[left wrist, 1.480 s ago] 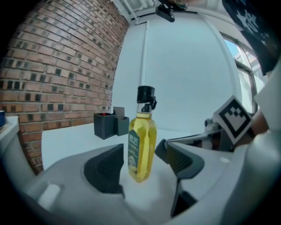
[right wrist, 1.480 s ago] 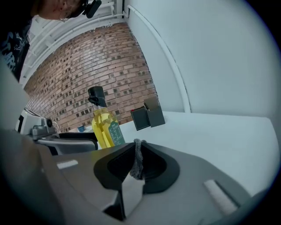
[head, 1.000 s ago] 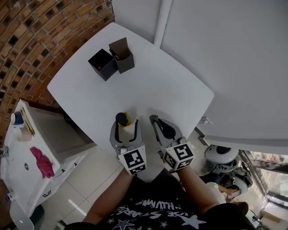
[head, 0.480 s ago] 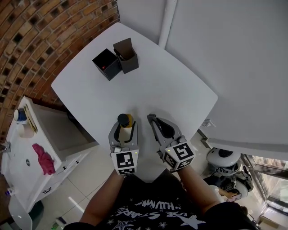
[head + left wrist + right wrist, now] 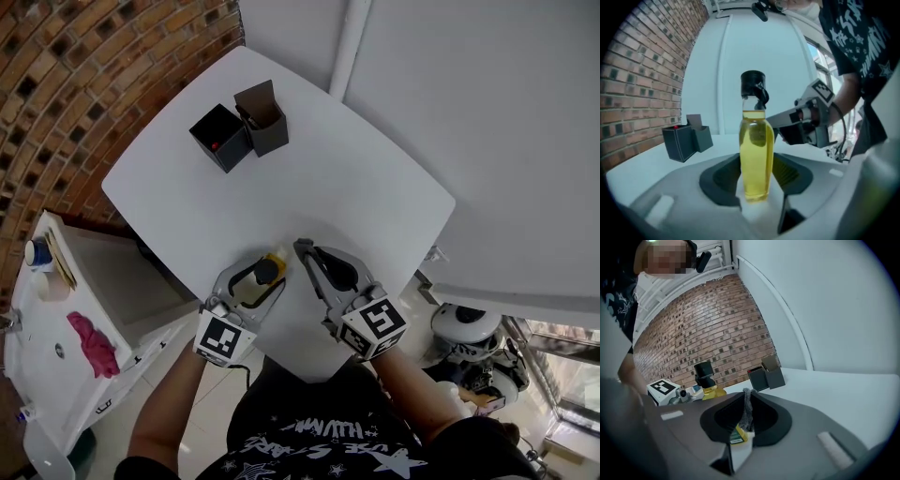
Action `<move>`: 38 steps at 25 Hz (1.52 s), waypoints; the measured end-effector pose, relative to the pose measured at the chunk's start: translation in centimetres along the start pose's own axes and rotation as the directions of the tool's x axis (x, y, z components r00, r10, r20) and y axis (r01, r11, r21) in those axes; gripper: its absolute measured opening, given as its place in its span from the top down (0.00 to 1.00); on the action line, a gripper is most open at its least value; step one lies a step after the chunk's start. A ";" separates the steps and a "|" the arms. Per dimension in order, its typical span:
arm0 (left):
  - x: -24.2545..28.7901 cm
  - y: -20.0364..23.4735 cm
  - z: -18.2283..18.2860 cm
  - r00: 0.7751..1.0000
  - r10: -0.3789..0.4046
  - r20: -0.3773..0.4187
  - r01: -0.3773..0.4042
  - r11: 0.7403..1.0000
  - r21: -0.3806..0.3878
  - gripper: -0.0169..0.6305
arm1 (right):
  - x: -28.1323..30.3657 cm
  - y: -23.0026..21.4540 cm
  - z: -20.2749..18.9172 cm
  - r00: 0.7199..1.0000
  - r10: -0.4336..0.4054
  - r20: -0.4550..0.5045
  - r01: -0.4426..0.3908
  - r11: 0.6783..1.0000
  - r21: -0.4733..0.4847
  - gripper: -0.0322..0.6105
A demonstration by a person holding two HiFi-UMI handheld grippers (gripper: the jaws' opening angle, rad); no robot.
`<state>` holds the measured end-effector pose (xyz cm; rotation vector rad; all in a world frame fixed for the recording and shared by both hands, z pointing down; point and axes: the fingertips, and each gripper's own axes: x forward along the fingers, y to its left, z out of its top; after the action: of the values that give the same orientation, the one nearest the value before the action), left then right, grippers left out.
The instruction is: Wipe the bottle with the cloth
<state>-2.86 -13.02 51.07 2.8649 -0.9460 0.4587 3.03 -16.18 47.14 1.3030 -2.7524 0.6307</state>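
Observation:
A clear bottle (image 5: 266,271) of yellow liquid with a black cap stands between the jaws of my left gripper (image 5: 259,279) near the table's front edge. Those jaws have just been closing, and in the left gripper view both pads press on the bottle (image 5: 756,154). Just to its right, my right gripper (image 5: 302,251) is shut on a small grey cloth (image 5: 746,411) that stands up between its pads. The bottle (image 5: 707,380) shows to the left beyond that gripper, apart from the cloth.
Two dark open boxes (image 5: 217,137) (image 5: 263,118) stand at the far left of the white table (image 5: 356,187). A white cabinet (image 5: 56,309) with a pink rag (image 5: 94,343) sits to the left below the table. A brick wall runs along the left.
The left jaws have closed onto the bottle, and that gripper has swung round to reach it from the lower left. The right gripper has moved a little farther onto the table, closer to the bottle.

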 end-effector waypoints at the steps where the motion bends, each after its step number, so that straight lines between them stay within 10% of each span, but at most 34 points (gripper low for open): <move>1: -0.1 -0.2 0.1 0.999 -0.039 -0.006 0.039 0.999 0.011 0.65 | 0.1 0.1 0.0 1.000 0.003 -0.001 -0.003 1.000 0.013 0.89; 9: -0.2 -0.4 0.0 0.994 -0.112 -0.010 0.112 0.991 0.071 0.64 | 0.3 2.1 0.6 1.000 0.017 0.000 -0.017 1.000 -0.014 0.89; 20: -4.0 0.9 0.7 0.997 0.048 0.056 -0.045 0.997 -0.057 0.57 | 0.1 3.0 1.0 0.997 0.070 -0.015 -0.070 0.997 -0.015 0.89; 38: -6.8 1.8 -1.1 0.955 0.295 -0.008 -0.287 0.920 -0.265 0.57 | 2.9 0.9 -4.5 0.979 0.141 -0.148 -0.125 0.986 0.111 0.89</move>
<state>-9.45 -10.43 50.00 2.5095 -1.3377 0.2818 -0.12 -16.13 51.54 1.0412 -2.7279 0.8531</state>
